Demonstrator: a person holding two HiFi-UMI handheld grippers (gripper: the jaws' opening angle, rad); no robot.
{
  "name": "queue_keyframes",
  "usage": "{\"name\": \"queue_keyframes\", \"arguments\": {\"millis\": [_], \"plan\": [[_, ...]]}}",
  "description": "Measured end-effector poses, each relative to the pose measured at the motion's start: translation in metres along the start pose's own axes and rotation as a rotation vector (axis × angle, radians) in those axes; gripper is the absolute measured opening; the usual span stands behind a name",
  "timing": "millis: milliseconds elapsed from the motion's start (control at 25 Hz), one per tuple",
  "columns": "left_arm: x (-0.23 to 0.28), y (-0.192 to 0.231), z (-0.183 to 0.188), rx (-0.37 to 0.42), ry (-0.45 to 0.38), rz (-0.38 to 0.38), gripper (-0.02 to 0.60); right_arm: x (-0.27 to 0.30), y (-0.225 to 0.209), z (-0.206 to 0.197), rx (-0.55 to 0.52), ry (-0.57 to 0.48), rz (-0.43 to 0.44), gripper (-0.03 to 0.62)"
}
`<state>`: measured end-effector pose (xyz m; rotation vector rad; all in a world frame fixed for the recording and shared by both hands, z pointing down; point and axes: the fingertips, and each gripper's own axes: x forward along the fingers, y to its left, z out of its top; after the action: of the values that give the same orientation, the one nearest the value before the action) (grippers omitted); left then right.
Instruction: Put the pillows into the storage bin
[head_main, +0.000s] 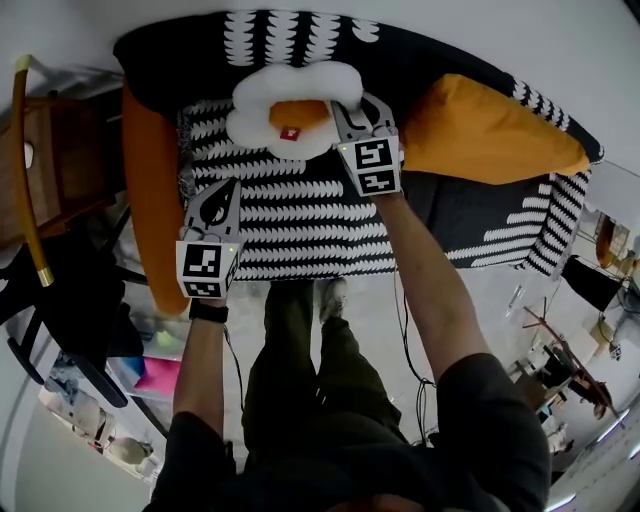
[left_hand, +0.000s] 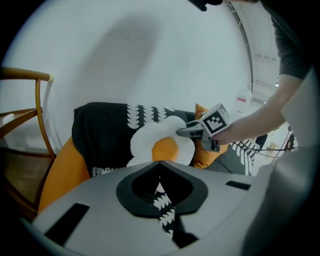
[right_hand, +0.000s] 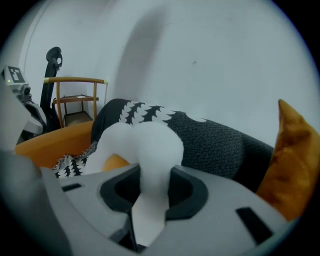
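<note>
Progress is at the very start: no pillow has left the sofa (head_main: 480, 215), and no storage bin can be made out in any view.

At the far left, a long orange cushion (head_main: 150, 200) leans against the sofa's arm, untouched. Just beside it the left gripper (head_main: 230, 188) hangs over the black-and-white patterned throw (head_main: 300, 230). Its own view shows the jaw tips clenched together with nothing between them; the throw only shows through the gap behind the tips.

Further right, a fried-egg pillow (head_main: 280, 105) rests against the sofa back. The right gripper (head_main: 345, 110) is grasping it: a white lobe of the pillow's edge is pinched between the jaws, as the right gripper view shows plainly. The pillow does not look lifted yet.

At the right end, an orange pillow (head_main: 485, 135) lies on the seat, well apart from both grippers.

By my judgement the egg pillow is the first to go, with lifting, carrying and dropping it still ahead, and then the two orange ones.
</note>
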<state>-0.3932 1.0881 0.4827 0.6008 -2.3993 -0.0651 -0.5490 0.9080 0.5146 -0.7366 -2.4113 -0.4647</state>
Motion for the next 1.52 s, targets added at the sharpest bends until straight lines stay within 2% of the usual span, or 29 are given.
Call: {"name": "queue_keyframes", "arguments": {"millis": [200, 360, 520, 760, 960, 1120, 1360, 1520], "plan": [[-0.012, -0.009, 0.02, 0.022, -0.021, -0.003, 0.003, -0.028, 0.015, 0.014, -0.039, -0.021, 0.015, 0.115], [-0.024, -0.013, 0.039, 0.027, -0.042, 0.0, 0.003, -0.064, 0.019, 0.032, -0.084, -0.038, -0.009, 0.109], [-0.034, -0.026, 0.068, 0.038, -0.071, -0.02, 0.003, -0.112, 0.008, 0.054, -0.069, -0.074, -0.046, 0.107], [-0.039, -0.069, 0.125, 0.098, -0.125, -0.081, 0.004, -0.197, -0.028, 0.094, -0.048, -0.143, -0.126, 0.107], [-0.031, -0.125, 0.165, 0.168, -0.163, -0.136, 0.005, -0.264, -0.072, 0.105, -0.009, -0.202, -0.204, 0.107], [-0.027, -0.181, 0.184, 0.217, -0.186, -0.157, 0.003, -0.317, -0.109, 0.094, 0.01, -0.253, -0.256, 0.107], [-0.02, -0.274, 0.196, 0.276, -0.201, -0.175, 0.004, -0.395, -0.168, 0.053, 0.053, -0.292, -0.318, 0.107], [-0.004, -0.355, 0.201, 0.296, -0.199, -0.219, 0.005, -0.454, -0.214, 0.011, 0.073, -0.283, -0.369, 0.109]]}}
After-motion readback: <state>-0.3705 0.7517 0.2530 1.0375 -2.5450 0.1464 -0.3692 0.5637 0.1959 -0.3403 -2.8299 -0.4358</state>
